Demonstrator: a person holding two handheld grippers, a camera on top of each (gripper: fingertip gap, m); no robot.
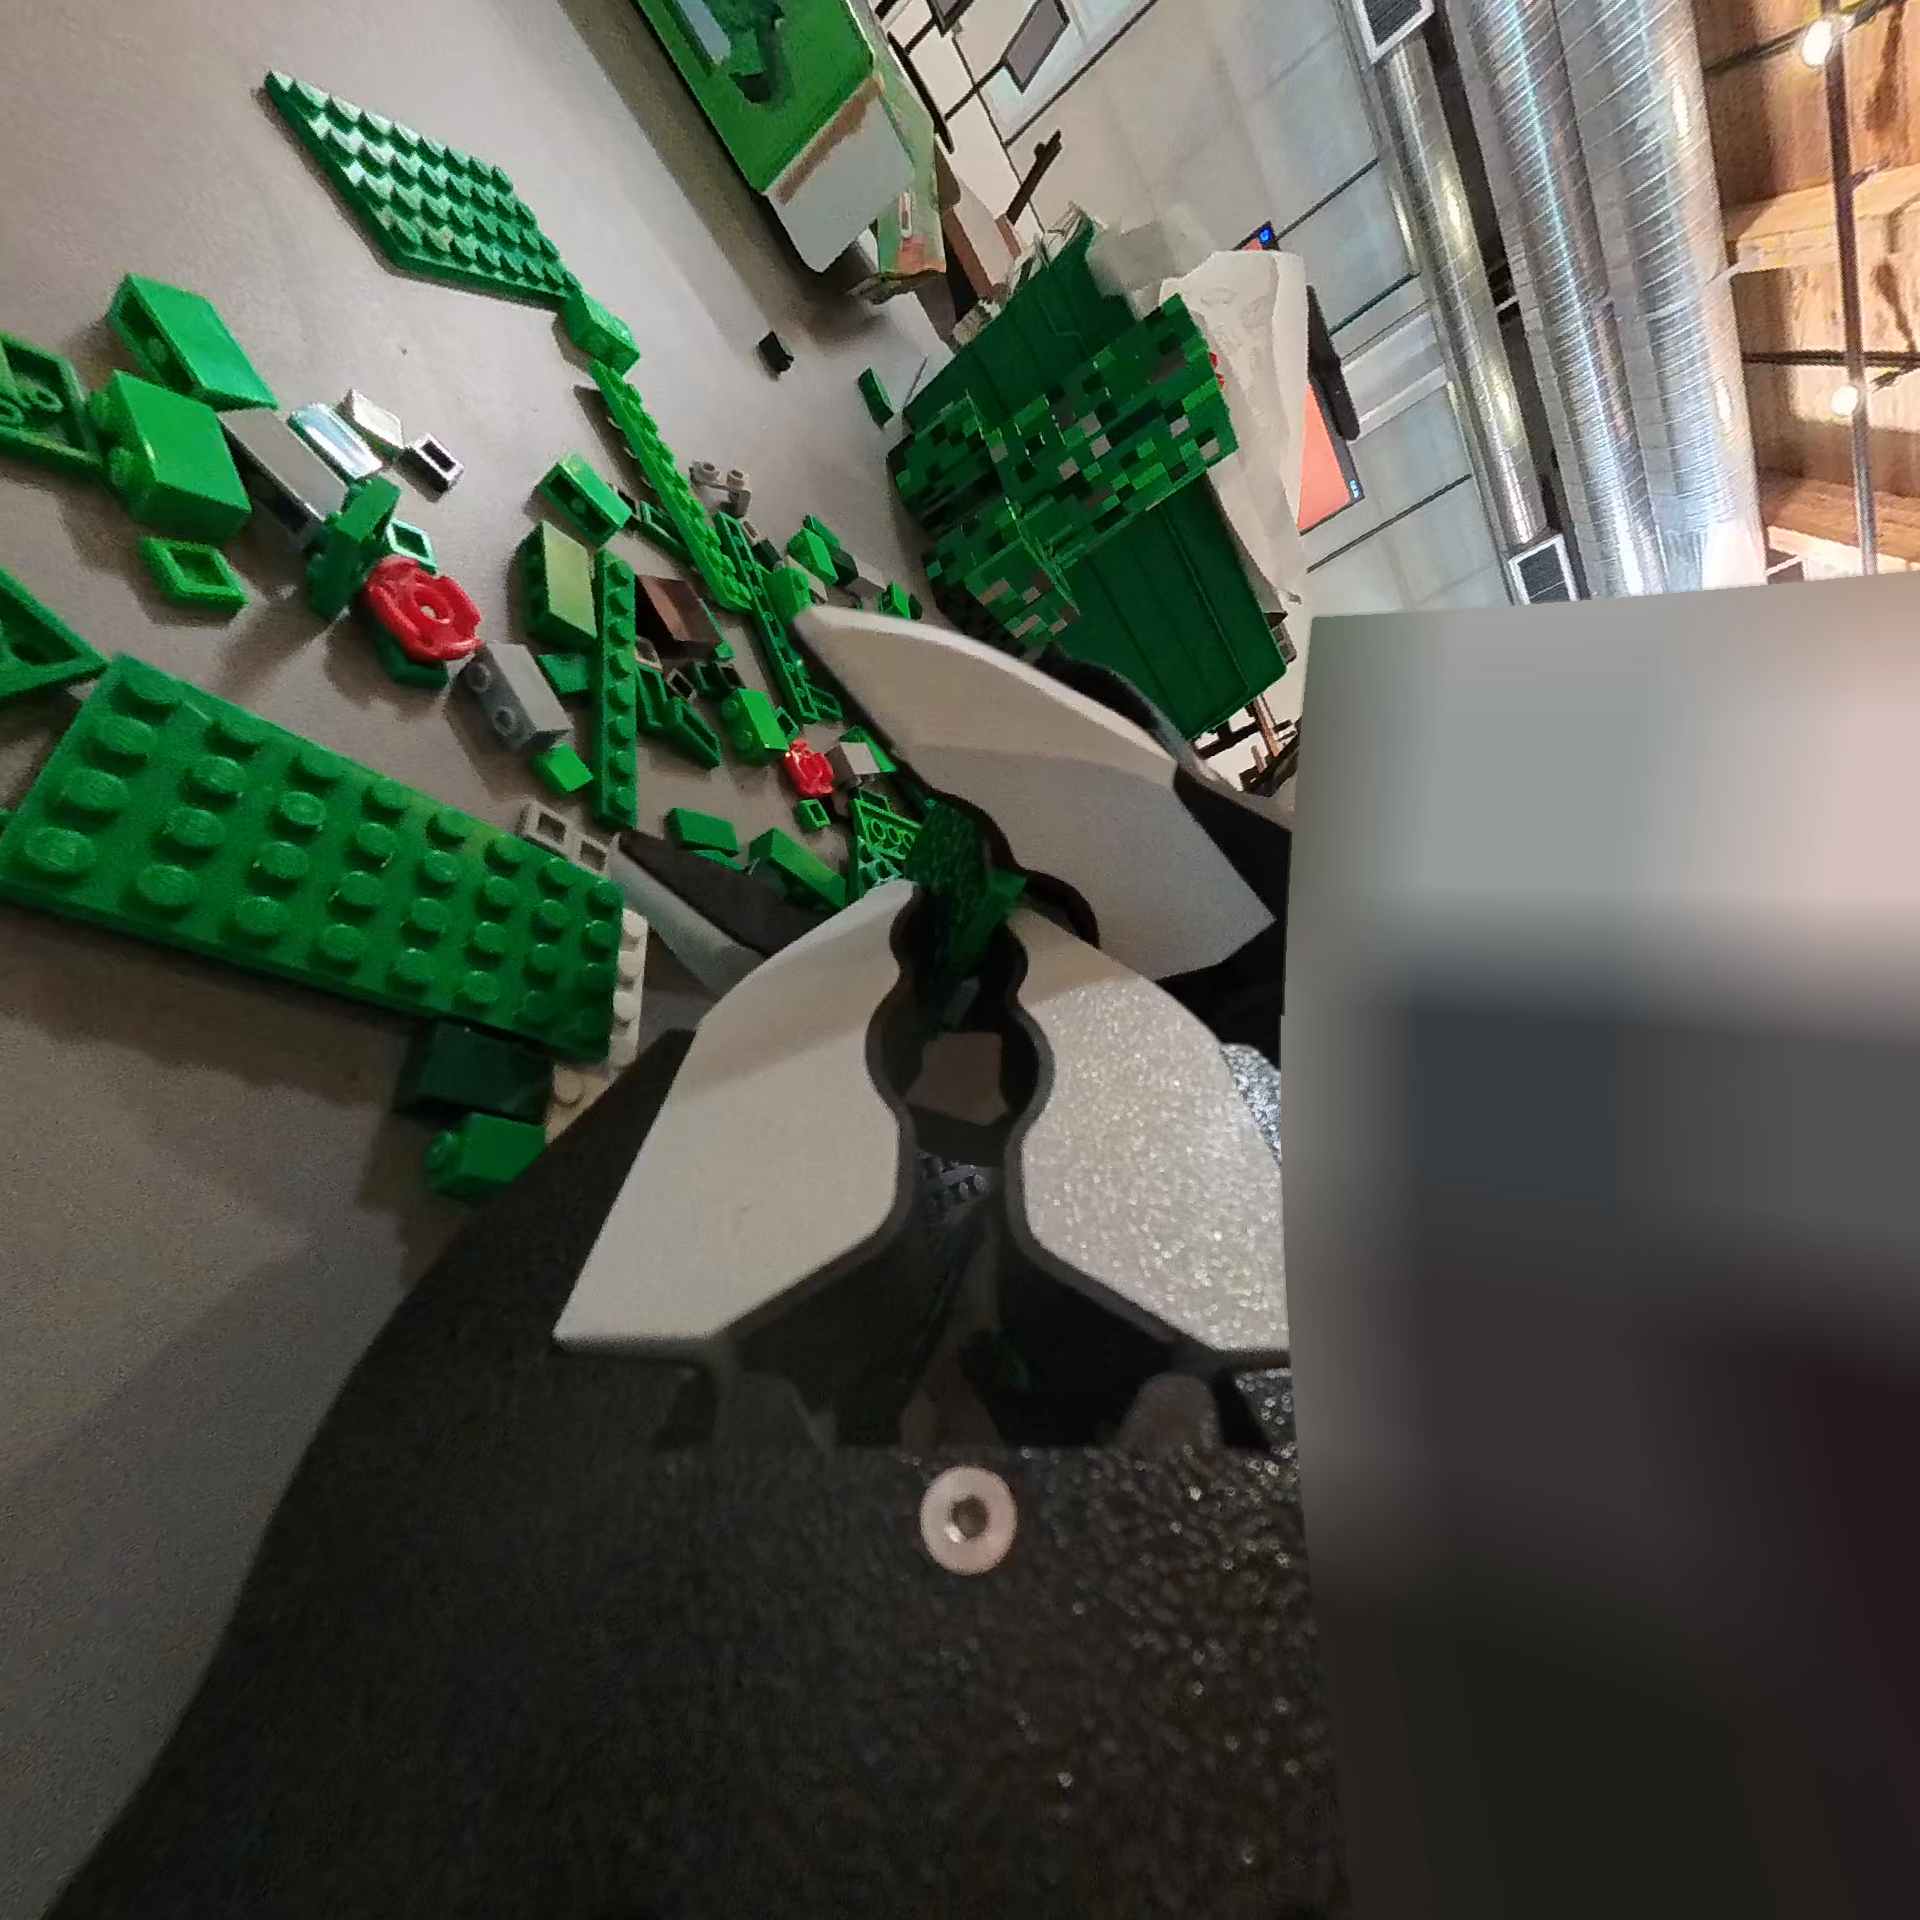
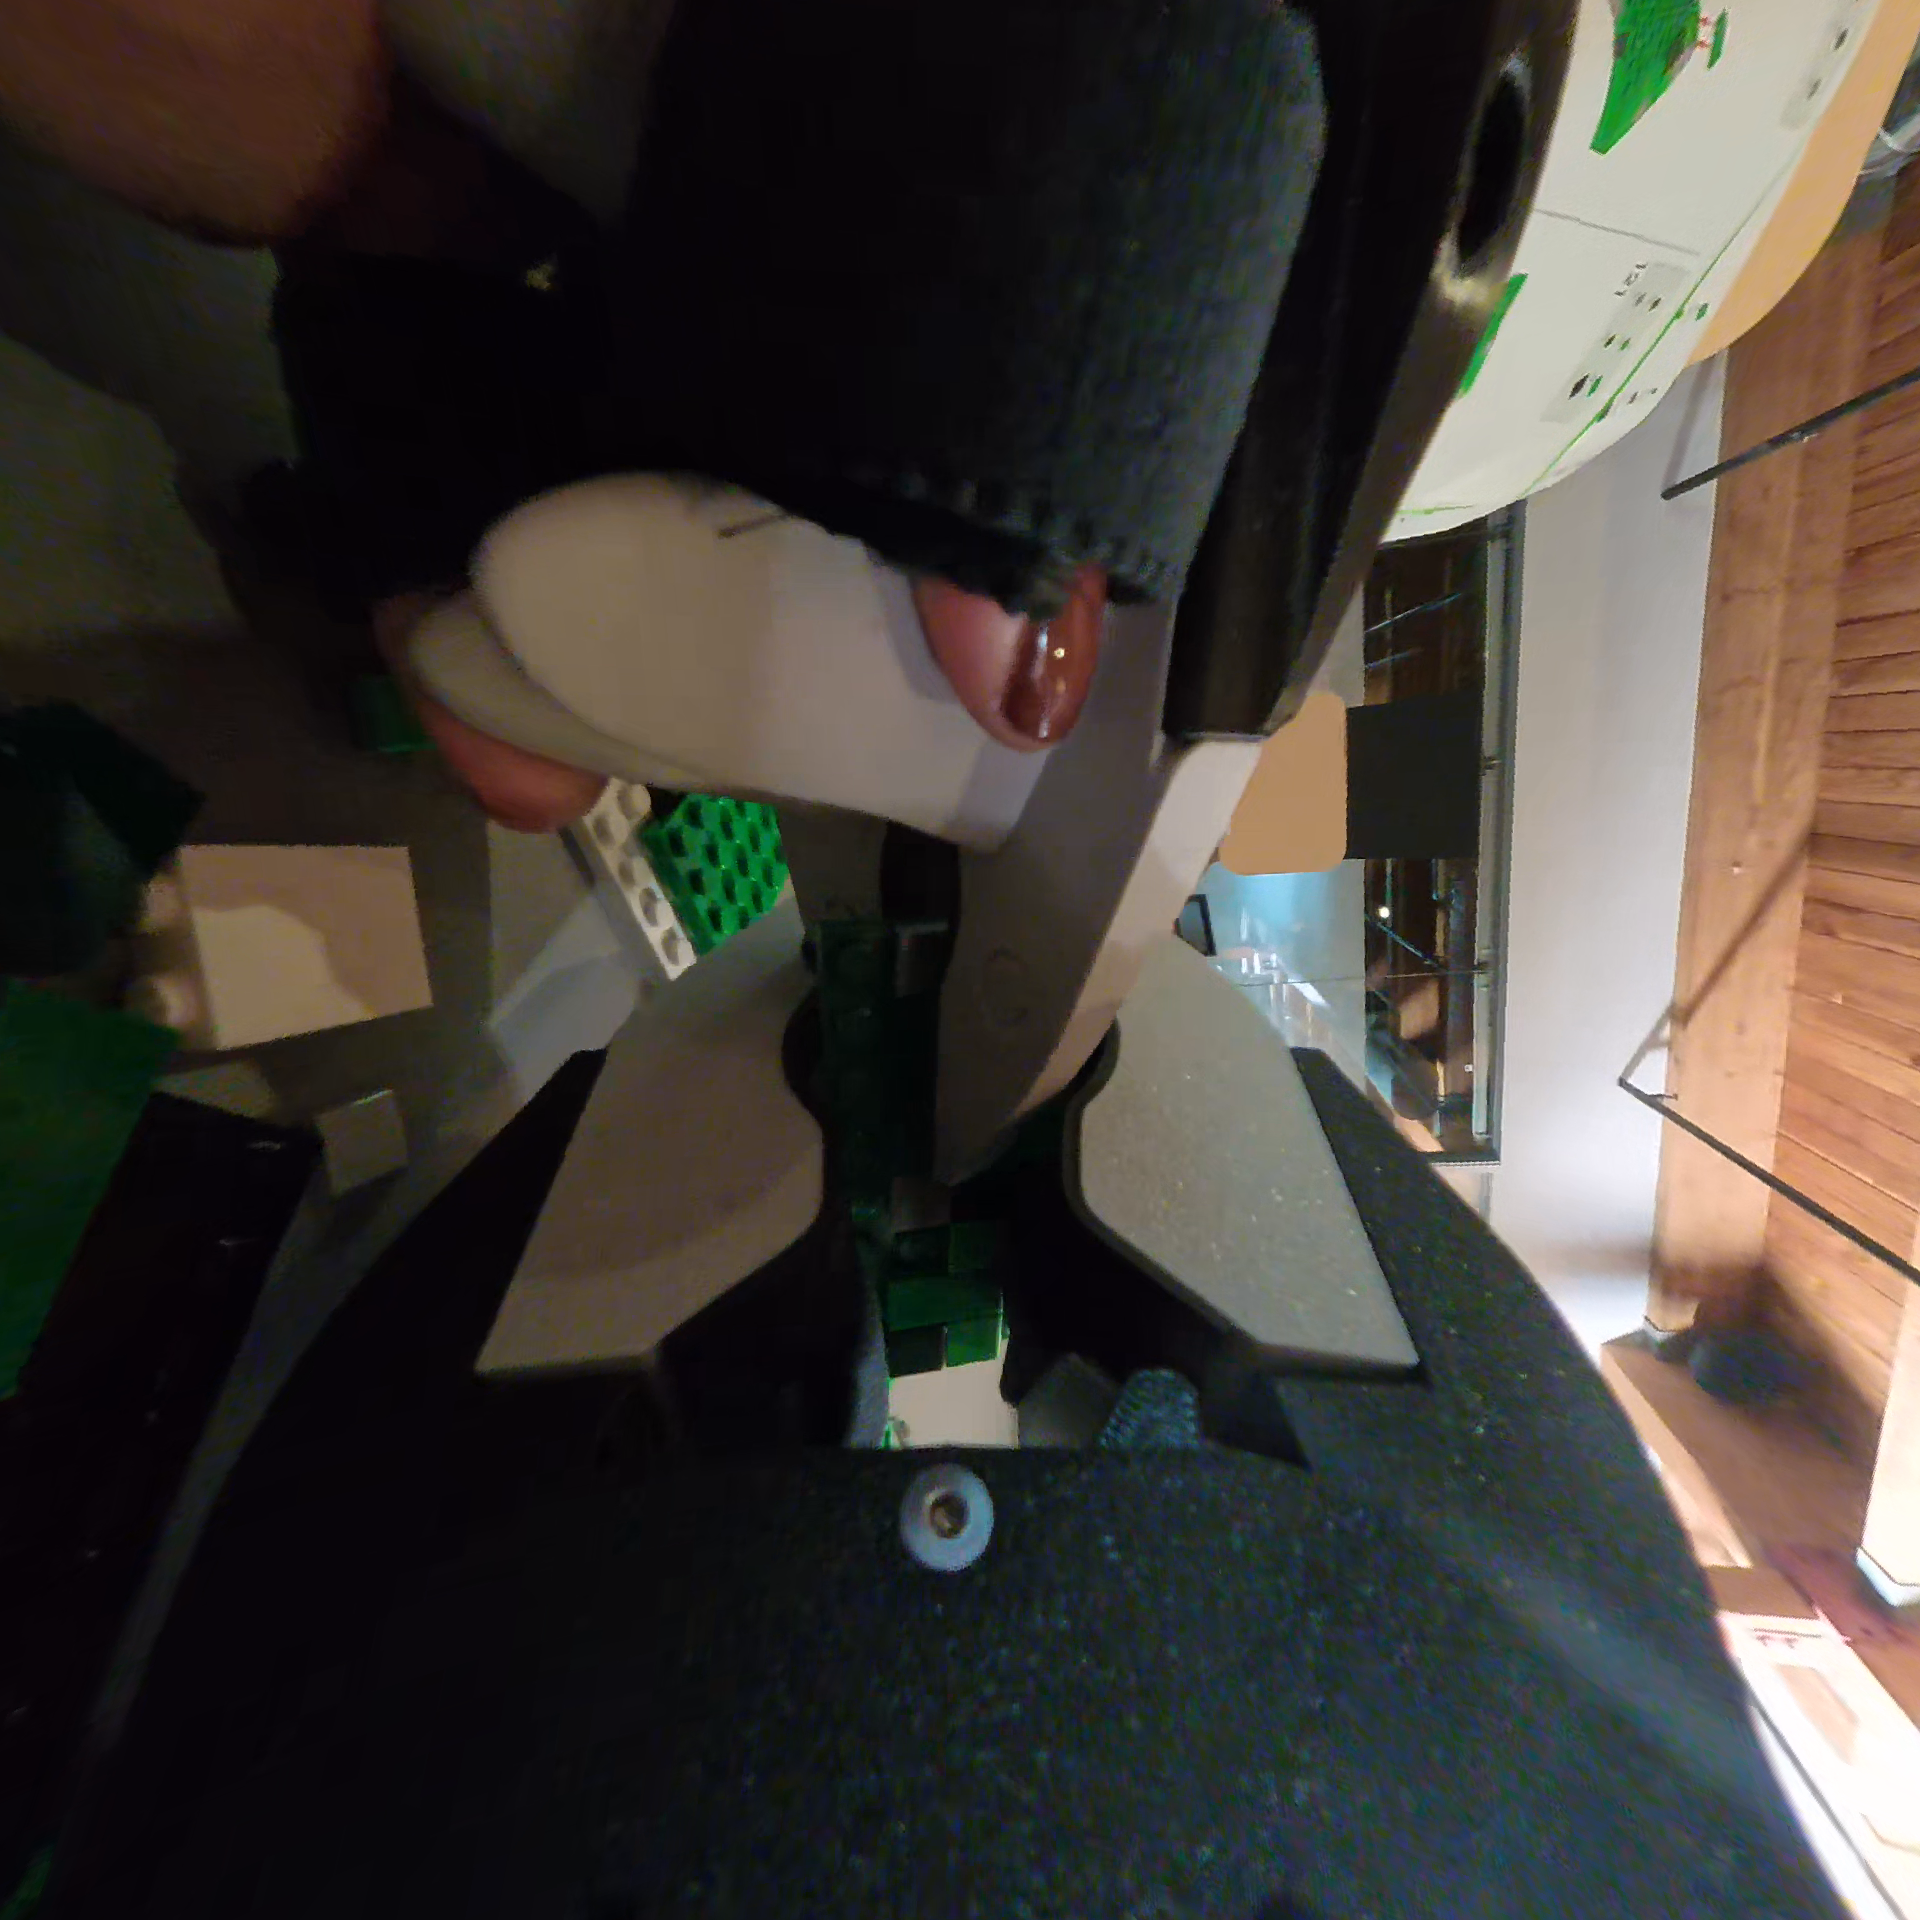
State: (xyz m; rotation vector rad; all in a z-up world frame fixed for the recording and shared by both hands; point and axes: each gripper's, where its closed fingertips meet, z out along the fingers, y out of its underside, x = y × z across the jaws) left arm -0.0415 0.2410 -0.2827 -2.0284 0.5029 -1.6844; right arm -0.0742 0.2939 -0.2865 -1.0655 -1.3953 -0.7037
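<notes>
Across table (image 1: pixel 208 1247), far edge: built mottled green block (image 1: pixel 1070 468); instruction booklet (image 1: pixel 790 94), print too small to read.
Table middle: big green plate (image 1: pixel 312 852); loose bricks (image 1: pixel 613 675).
Above near side: left gripper (image 1: pixel 961 914) clamped on small green studded piece (image 1: pixel 951 862); right gripper (image 2: pixel 935 1039) around the same piece, grip unclear.

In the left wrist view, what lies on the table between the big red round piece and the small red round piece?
In the left wrist view, between the big red round piece and the small red round piece lie a grey brick and a long green strip, with small green bricks beside.
</notes>
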